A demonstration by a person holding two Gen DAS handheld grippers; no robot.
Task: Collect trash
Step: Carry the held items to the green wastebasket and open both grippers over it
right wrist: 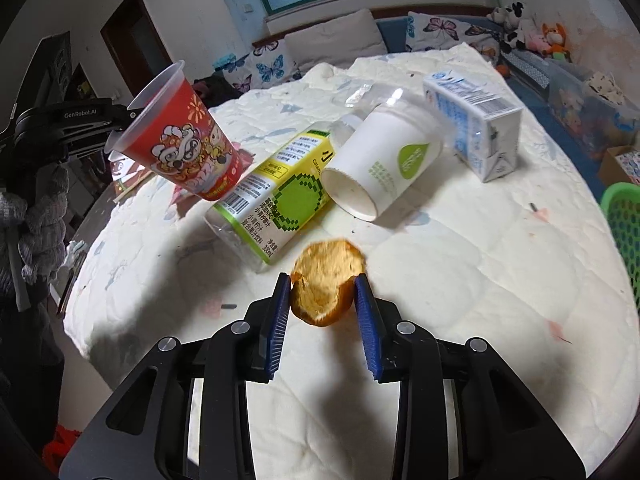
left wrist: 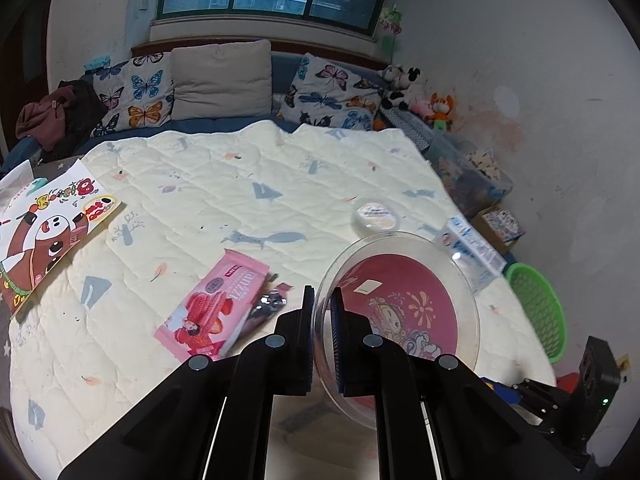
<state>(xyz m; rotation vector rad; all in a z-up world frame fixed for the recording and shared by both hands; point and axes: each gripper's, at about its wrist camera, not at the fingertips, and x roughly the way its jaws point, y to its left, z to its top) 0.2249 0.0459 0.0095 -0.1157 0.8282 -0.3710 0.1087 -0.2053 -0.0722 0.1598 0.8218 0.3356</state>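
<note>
My left gripper (left wrist: 321, 300) is shut on the rim of a clear plastic cup with a red printed sleeve (left wrist: 404, 312), held above the quilt; the cup also shows in the right wrist view (right wrist: 180, 136), held up at the left. My right gripper (right wrist: 322, 284) is shut on a piece of orange peel (right wrist: 326, 280) just above the quilt. Beyond it lie a clear bottle with a yellow-green label (right wrist: 276, 196), a white paper cup on its side (right wrist: 380, 164) and a blue-and-white milk carton (right wrist: 476, 120). A pink snack wrapper (left wrist: 216, 304) lies left of the left gripper.
A green plastic basket (left wrist: 540, 308) stands off the bed's right edge, also in the right wrist view (right wrist: 628, 224). A cartoon paper bag (left wrist: 48, 232) lies at the left edge. A round white lid (left wrist: 376, 216) lies on the quilt (left wrist: 240, 184). Pillows and soft toys line the far side.
</note>
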